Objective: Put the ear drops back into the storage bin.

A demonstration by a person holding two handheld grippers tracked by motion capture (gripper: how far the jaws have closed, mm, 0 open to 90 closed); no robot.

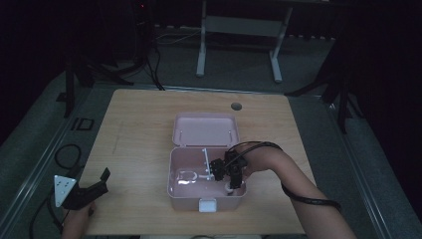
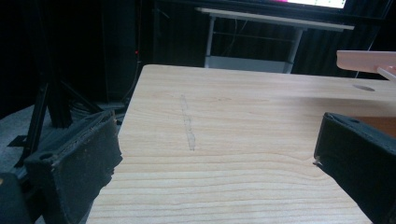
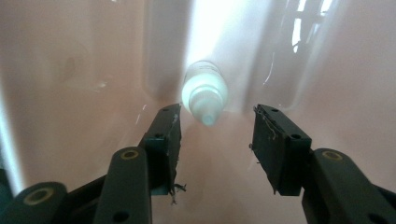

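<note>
Reaching into the pink box (image 1: pixel 183 191), right gripper (image 3: pixel 215 133) jaws flank a white bottle (image 3: pixel 204 95).

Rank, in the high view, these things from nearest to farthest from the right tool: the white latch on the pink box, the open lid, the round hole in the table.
1. White latch: on the front wall of the pink box, just below-left of the right tool.
2. Open lid: behind the box, tilted back.
3. Round hole: beyond the lid, near the table's far edge.
</note>
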